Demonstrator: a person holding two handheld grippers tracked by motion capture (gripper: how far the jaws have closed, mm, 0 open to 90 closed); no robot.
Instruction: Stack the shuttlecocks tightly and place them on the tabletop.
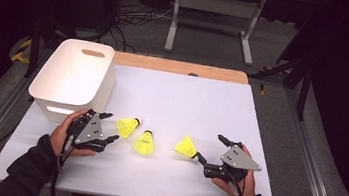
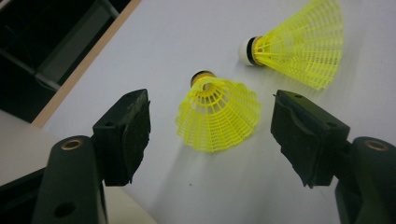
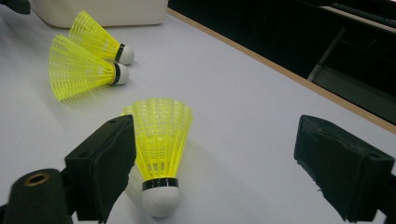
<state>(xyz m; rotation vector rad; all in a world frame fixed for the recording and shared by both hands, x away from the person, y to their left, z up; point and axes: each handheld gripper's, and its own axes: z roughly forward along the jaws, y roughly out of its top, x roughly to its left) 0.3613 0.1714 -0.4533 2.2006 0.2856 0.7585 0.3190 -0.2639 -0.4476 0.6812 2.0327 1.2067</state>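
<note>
Three yellow plastic shuttlecocks lie on the white table [image 1: 188, 94]. The left shuttlecock [image 1: 127, 126] lies just in front of my left gripper [image 1: 112, 126], whose jaws stand open. In the left gripper view that shuttlecock [image 2: 218, 114] rests skirt toward me, ahead of the left gripper [image 2: 215, 135], and touches neither pad; the middle shuttlecock [image 2: 299, 44] lies beyond. The middle shuttlecock [image 1: 144, 143] sits apart from both grippers. My right gripper [image 1: 209, 146] is open beside the right shuttlecock [image 1: 186, 146]. In the right gripper view this shuttlecock [image 3: 161, 140] lies cork toward me, close by the left jaw of the right gripper [image 3: 224, 163].
A white plastic bin [image 1: 72, 73] with a handle slot stands at the table's left rear, just behind my left hand. A wooden strip [image 1: 181, 67] edges the far side. Beyond it are a metal stand and cables on the floor.
</note>
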